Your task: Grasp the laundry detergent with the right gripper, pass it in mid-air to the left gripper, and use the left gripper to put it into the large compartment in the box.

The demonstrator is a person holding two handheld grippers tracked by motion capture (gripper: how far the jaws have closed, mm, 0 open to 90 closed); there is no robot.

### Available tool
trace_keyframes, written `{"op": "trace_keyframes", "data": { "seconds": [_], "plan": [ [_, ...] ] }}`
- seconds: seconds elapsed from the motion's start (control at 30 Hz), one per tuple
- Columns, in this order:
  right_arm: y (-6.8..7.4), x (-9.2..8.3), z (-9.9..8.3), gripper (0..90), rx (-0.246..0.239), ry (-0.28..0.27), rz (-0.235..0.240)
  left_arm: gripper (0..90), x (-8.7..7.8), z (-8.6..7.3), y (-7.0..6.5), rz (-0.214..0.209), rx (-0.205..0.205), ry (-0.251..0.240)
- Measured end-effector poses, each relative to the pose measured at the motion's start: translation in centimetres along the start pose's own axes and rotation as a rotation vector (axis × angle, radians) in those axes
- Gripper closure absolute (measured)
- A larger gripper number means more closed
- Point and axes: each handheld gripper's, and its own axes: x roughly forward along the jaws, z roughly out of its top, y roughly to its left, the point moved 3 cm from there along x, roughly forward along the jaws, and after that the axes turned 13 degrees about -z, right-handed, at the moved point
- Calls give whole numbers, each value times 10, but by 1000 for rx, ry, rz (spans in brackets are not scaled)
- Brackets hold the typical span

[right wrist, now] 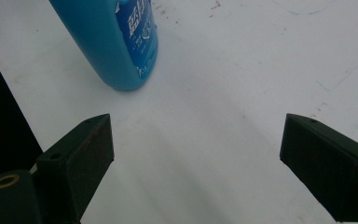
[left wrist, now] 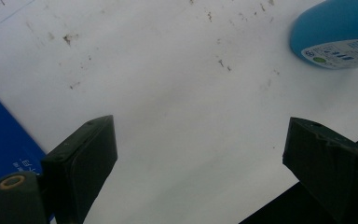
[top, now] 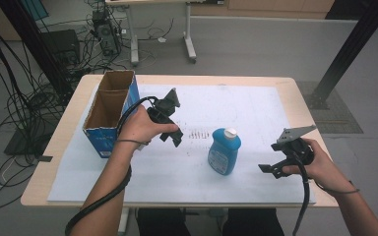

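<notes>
Even, soft overhead light falls on my bench (top: 275, 83), with no glare. The bottle (top: 224, 151) throws only a faint shadow. My claw views are dimmer and greyish, the near jaws soft and dark, the high view slightly grainy.

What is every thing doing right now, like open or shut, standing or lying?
Blue bottle: standing upright, white cap on, free.
Cardboard box: open at the top, standing.
Left gripper: open, holding nothing.
Right gripper: open, holding nothing.
</notes>
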Motion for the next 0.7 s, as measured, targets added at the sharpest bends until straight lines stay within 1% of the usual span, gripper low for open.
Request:
{"op": "trace_keyframes", "data": {
  "seconds": [0.1, 0.4, 0.47, 0.7],
  "plan": [
    [3, 0, -1, 90, 2, -14, 9, 102, 0, -1, 0, 0, -3, -3],
    [9, 3, -5, 86, -7, -20, 22, 102, 2, -1, 0, -1, -7, -1],
    [10, 4, -6, 86, -4, -26, 24, 102, 3, -1, 0, -2, 0, 6],
    [14, 5, -7, 76, -7, -46, 40, 102, 3, 0, 1, 0, -10, 4]
  ]
}}
